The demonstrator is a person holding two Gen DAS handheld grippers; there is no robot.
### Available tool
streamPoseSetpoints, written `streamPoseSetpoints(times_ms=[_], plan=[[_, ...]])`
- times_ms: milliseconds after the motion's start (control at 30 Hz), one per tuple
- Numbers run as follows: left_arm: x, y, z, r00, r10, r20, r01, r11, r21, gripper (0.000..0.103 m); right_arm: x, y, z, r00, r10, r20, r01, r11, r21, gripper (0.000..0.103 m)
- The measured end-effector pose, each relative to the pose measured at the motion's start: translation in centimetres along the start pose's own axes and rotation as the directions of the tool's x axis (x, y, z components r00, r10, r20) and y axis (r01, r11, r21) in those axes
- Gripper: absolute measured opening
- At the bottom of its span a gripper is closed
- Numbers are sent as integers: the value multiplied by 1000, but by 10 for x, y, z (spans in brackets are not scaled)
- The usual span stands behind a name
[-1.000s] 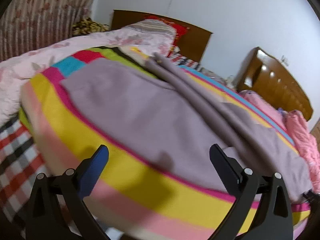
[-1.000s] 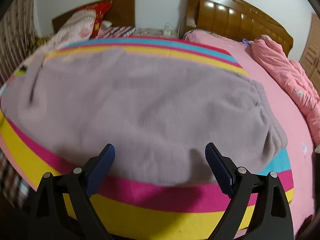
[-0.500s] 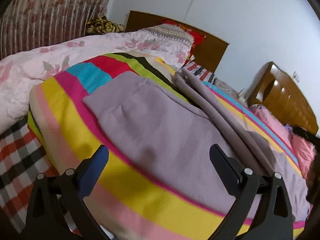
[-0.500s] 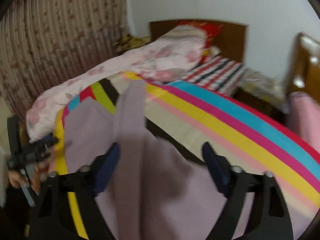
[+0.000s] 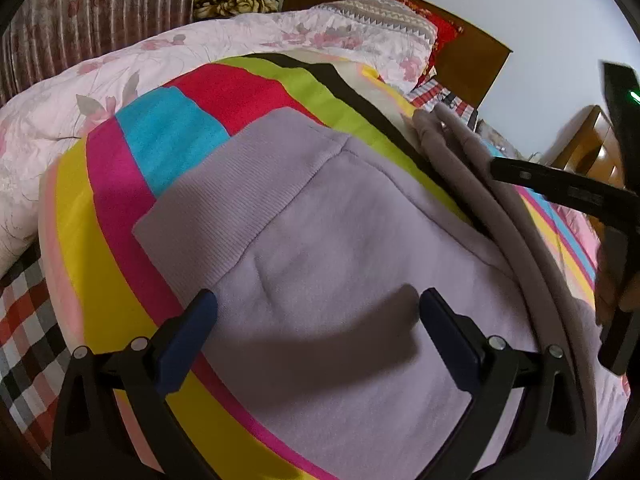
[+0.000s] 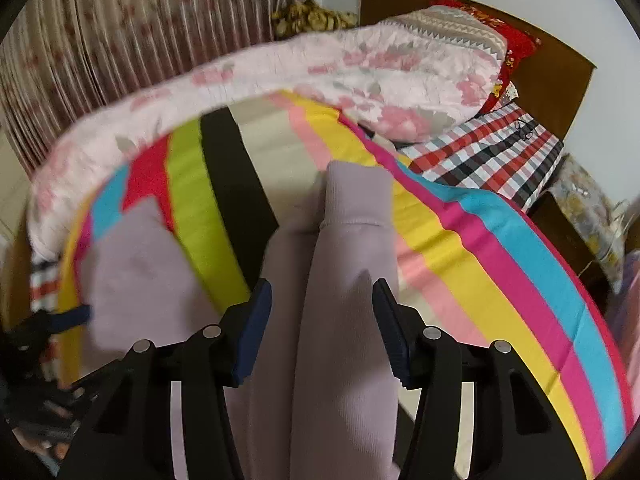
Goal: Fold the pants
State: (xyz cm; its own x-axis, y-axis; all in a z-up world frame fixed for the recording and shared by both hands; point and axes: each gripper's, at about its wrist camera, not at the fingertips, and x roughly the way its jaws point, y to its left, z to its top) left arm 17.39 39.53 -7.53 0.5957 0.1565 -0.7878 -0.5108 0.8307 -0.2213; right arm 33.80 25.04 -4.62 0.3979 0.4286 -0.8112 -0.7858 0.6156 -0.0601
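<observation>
Lilac fleece pants [image 5: 320,248] lie on a striped blanket [image 5: 112,224] on the bed. One leg lies flat, its ribbed cuff [image 5: 232,184] toward the far left. The other leg [image 6: 352,272] is bunched into a long ridge. My left gripper [image 5: 318,312] is open, low over the flat leg just behind the cuff. My right gripper [image 6: 322,304] is open, its jaws straddling the bunched leg behind its cuff [image 6: 356,196]. The right gripper also shows in the left wrist view [image 5: 560,188], at the ridge.
A pink floral quilt [image 6: 320,76] and pillows lie beyond the blanket. A checked sheet [image 6: 488,148] lies at the far right, and a wooden headboard [image 6: 552,68] and a curtain [image 6: 120,28] stand behind. The blanket's near edge drops at the lower left [image 5: 24,300].
My left gripper moved left and closer to the flat leg's cuff. My right gripper swung left from the waist end to the bunched leg, and its jaws narrowed around it.
</observation>
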Motion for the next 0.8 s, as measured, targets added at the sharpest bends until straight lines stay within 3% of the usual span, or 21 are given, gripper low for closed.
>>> streamPoseSetpoints(times_ms=[67, 200, 500, 633, 800], plan=[[3, -2, 0, 1000, 16, -13, -15, 1000, 13, 101, 11, 3, -2, 996, -80, -28, 79, 996, -34, 49], [7, -4, 1, 998, 51, -29, -50, 998, 38, 101, 20, 0, -11, 993, -108, -42, 106, 994, -37, 46], [8, -2, 2, 999, 44, -30, -43, 999, 31, 101, 9, -10, -12, 993, -108, 43, 108, 994, 3, 14], [8, -3, 2, 998, 46, -31, -45, 998, 32, 101, -5, -20, -10, 993, -60, 99, 52, 996, 79, 11], [8, -3, 1, 998, 47, -31, -46, 998, 32, 101, -30, -31, -2, 982, 83, 172, -116, 974, 193, 11]])
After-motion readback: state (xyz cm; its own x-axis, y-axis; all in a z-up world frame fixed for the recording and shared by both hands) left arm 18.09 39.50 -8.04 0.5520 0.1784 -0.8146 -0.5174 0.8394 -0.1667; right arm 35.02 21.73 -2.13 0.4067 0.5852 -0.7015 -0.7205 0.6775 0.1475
